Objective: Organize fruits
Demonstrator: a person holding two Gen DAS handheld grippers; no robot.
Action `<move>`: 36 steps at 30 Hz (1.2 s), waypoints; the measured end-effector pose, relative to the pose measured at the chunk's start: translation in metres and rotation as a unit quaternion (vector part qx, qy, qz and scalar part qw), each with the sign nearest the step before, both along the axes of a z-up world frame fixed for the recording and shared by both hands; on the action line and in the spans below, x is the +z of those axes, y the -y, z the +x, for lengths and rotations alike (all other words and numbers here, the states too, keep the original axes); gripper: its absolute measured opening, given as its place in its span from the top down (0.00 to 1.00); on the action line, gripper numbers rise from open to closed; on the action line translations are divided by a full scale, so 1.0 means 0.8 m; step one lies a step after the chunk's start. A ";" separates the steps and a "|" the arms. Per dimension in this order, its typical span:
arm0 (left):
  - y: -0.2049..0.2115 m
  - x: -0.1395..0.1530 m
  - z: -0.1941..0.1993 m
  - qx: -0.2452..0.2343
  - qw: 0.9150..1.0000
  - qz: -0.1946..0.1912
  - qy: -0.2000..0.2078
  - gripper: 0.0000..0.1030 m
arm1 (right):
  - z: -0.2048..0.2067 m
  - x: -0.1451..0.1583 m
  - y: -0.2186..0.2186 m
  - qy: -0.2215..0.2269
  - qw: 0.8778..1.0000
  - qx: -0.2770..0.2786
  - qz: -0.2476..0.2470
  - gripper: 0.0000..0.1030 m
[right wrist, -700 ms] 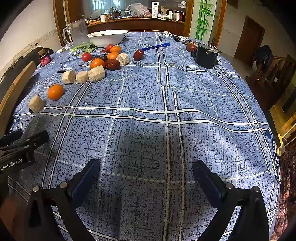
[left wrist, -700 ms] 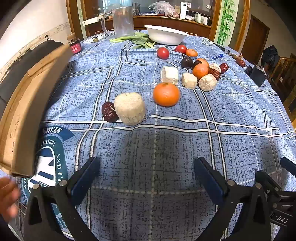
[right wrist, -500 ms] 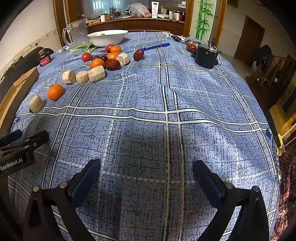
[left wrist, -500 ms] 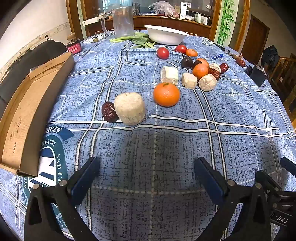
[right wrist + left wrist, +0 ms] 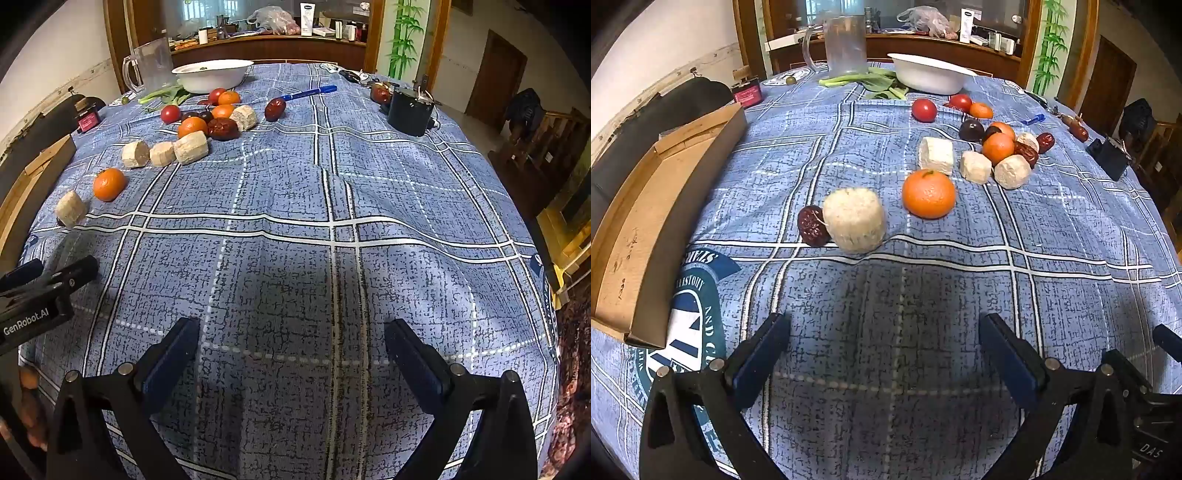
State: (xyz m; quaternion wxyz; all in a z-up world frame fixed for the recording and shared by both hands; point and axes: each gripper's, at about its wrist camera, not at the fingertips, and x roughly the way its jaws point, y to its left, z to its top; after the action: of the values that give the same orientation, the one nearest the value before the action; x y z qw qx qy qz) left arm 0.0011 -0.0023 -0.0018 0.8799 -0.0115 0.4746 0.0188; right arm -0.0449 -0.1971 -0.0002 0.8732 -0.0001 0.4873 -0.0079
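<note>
Since the earlier frames, the shallow brown cardboard tray (image 5: 646, 221) has come down from its tilted, raised position and now lies flat on the blue plaid tablecloth (image 5: 923, 295) at the left edge of the left wrist view; the hand that showed at the lower left there is gone. The fruit has not shifted.

My left gripper (image 5: 886, 354) sits low in the frame, hovering over bare cloth with its blue-padded jaws spread wide and nothing between them. My right gripper (image 5: 291, 354) holds the same pose at the bottom of its view, jaws wide apart and empty, and the left tool's black body shows at that view's left edge.

The nearest pieces lie in the middle of the left view: a round orange mandarin (image 5: 928, 194), with a pale cream cylindrical chunk (image 5: 855, 219) to its lower left and a wrinkled dark red date (image 5: 812, 226) touching that chunk's left side. Further up and to the right, more pale chunks, oranges, dark dates and red tomatoes cluster together (image 5: 997, 147). A white bowl (image 5: 929, 75) and a clear plastic jug (image 5: 844, 44) stand at the top of the frame, and a blue pen (image 5: 308, 93) lies in the upper middle of the right view.
</note>
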 end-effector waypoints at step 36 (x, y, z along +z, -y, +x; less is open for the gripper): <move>-0.093 0.079 -0.042 0.002 1.000 0.000 0.018 0.00 | -0.003 0.084 -0.104 0.022 0.999 0.037 -0.002 0.01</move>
State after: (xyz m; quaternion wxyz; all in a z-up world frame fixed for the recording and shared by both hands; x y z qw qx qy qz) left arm -0.0324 0.0725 0.0613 0.8882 -0.0128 0.4589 0.0204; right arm -0.0471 -0.1141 0.0667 0.8834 -0.0197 0.4675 0.0234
